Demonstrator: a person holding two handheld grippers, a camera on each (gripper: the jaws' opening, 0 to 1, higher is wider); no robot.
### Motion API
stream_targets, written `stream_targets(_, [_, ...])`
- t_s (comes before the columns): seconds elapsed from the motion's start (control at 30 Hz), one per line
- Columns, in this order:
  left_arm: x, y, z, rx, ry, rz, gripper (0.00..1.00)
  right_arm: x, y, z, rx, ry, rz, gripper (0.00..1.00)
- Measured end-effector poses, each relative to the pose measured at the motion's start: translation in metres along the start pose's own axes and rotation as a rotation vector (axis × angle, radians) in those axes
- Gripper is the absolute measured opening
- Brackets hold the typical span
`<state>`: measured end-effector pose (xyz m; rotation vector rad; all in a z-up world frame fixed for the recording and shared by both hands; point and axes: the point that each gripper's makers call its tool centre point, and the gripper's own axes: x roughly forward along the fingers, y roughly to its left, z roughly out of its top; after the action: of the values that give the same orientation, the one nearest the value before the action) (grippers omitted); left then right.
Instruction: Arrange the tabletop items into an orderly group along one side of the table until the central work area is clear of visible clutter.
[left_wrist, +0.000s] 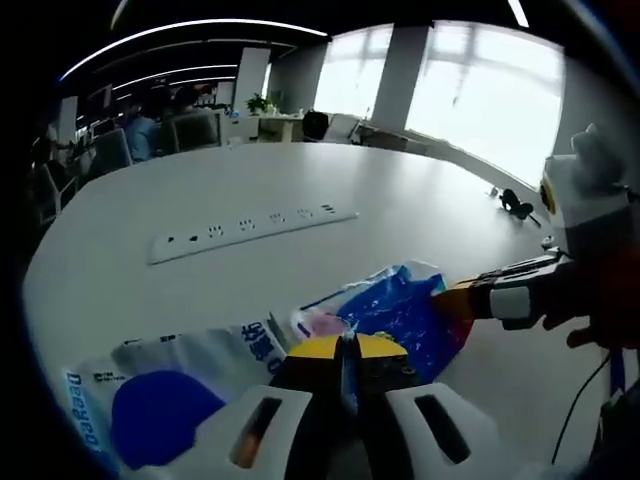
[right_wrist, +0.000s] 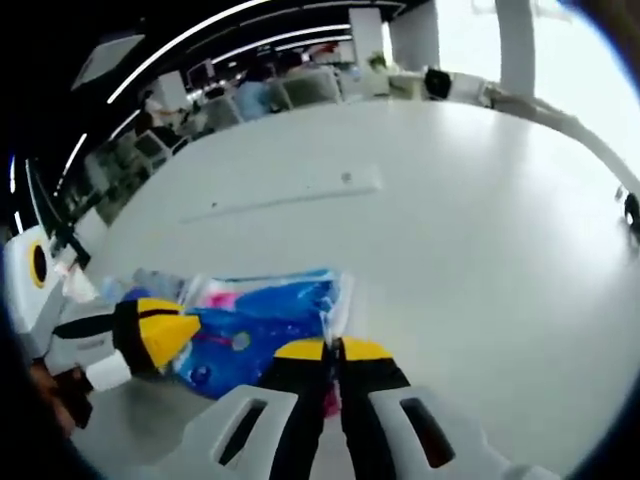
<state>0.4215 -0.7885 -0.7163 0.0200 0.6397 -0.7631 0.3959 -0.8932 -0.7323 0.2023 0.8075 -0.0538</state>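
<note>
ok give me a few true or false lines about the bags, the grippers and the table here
1. The left gripper is shut on the blue bag. True.
2. The right gripper hangs open above the table. False: its jaws are closed, pinching the blue bag's edge.
3. A white power strip lies on the white table. True.
4. A second bag, white with a blue circle, lies beside the blue one. True.
5. The blue bag sits on a chair. False: it is over the table.
</note>
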Motion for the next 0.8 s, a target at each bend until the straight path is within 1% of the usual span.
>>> stream_targets(0.13, [0.0001,0.0002,0.0005,-0.001,0.006,-0.002,0.05,0.0017,-0.0002,0.0008,0.012,0.002,0.003,0.01])
stream_targets(0.2, [0.0008,-0.0011,-0.0007,-0.019,0.013,-0.014,0.06,0.0028,-0.0004,0.0009,0.024,0.004,0.007,0.02])
stream_targets(0.4, [-0.0015,-0.0012,-0.0015,-0.020,0.015,-0.007,0.07,0.0045,-0.0001,0.0025,0.025,0.003,0.010,0.03])
stream_targets(0.47, [-0.0019,-0.0017,0.0008,-0.025,0.003,-0.012,0.09,0.0044,0.0002,0.0025,0.030,0.004,0.010,0.04])
stream_targets(0.57, [-0.0029,-0.0005,0.0012,-0.025,0.005,-0.011,0.10,0.0054,0.0008,0.0018,0.020,0.009,0.016,0.06])
stream_targets(0.67, [-0.0041,0.0000,0.0030,-0.020,0.000,-0.012,0.10,0.0043,-0.0005,0.0047,0.040,-0.007,0.014,0.07])
stream_targets(0.8, [-0.0062,0.0009,0.0051,-0.016,-0.003,-0.012,0.10,0.0031,0.0011,0.0055,0.036,-0.007,0.019,0.10])
